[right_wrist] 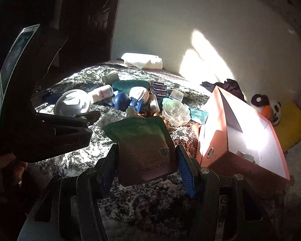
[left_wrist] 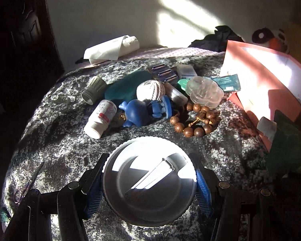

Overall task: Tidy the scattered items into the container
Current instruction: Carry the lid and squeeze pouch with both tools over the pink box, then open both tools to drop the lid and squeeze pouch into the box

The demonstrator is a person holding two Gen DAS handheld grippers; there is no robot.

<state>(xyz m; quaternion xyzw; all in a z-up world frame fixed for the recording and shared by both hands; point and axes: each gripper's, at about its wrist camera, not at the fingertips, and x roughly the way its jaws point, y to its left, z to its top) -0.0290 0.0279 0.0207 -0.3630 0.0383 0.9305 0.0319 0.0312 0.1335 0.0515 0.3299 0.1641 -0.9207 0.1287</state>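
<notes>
My left gripper (left_wrist: 149, 182) is shut on a round white lid (left_wrist: 148, 178) and holds it above the bedspread. It also shows in the right wrist view (right_wrist: 72, 102). My right gripper (right_wrist: 146, 164) is shut on a green spouted pouch (right_wrist: 142, 144), just left of the open pink box (right_wrist: 250, 132). The pouch shows at the right edge of the left wrist view (left_wrist: 287, 146), near the pink box (left_wrist: 271, 84). Scattered items lie beyond: a white bottle (left_wrist: 101, 118), a blue toy (left_wrist: 144, 110), a wooden bead bracelet (left_wrist: 196, 118), a clear flower-shaped case (left_wrist: 204, 91), batteries (left_wrist: 163, 73).
A grey ribbed cap (left_wrist: 94, 89), a teal case (left_wrist: 122, 88), a ball of twine (left_wrist: 150, 90) and small scissors (left_wrist: 28, 184) lie on the mottled bedspread (left_wrist: 60, 140). A folded white cloth (left_wrist: 112, 49) lies by the wall. A panda plush (right_wrist: 266, 106) sits at the right.
</notes>
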